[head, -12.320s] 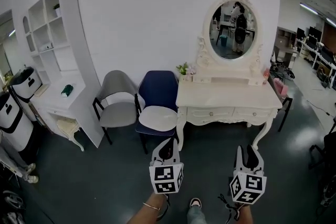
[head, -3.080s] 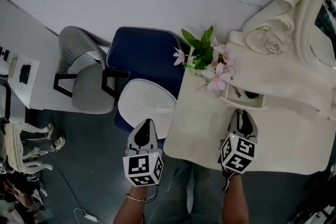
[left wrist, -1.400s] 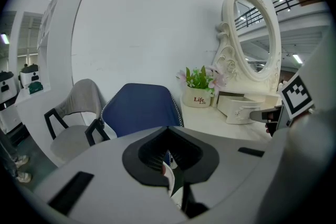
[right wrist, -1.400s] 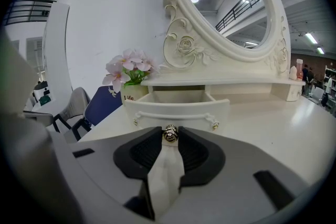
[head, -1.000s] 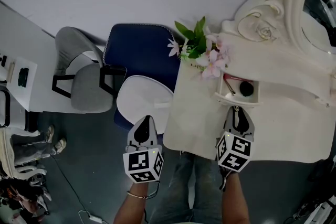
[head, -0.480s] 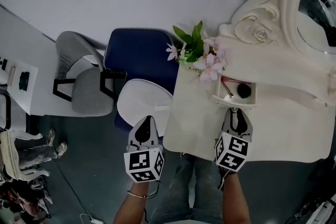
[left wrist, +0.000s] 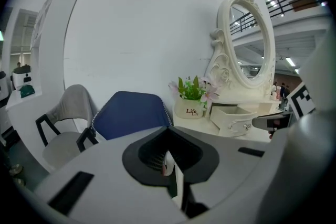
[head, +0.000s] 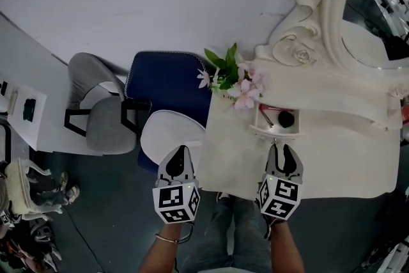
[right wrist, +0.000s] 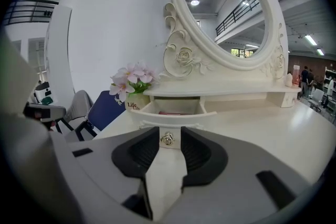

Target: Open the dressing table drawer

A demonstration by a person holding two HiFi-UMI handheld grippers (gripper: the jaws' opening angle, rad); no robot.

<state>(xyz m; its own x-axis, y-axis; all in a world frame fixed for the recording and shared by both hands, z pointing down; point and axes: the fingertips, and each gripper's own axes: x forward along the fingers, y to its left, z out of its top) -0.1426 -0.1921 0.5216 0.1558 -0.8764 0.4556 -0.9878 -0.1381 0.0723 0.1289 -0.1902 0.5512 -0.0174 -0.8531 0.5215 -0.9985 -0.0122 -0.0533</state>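
Observation:
A small white drawer (head: 275, 121) stands pulled out from the shelf under the mirror of the dressing table (head: 332, 163). A red thing and a black round thing lie in it. My right gripper (head: 282, 150) is just in front of the drawer. Its jaws have just been opening. In the right gripper view the drawer's metal knob (right wrist: 167, 138) shows in the gap of the right gripper (right wrist: 167, 148), and the pads do not press on it. My left gripper (head: 178, 151) hangs off the table's left edge, over the chair seat. In the left gripper view the left gripper (left wrist: 171, 165) is shut and empty.
A pot of pink flowers (head: 230, 78) stands at the table's back left corner, beside the drawer. The oval mirror (right wrist: 231, 8) rises behind. A blue chair (head: 167, 83) and a grey chair (head: 96, 105) stand left of the table. A white shelf unit (head: 22, 112) is at the far left.
The right gripper has drawn back a little from the drawer front, leaving a small gap. The drawer stays pulled out. The left gripper has barely shifted.

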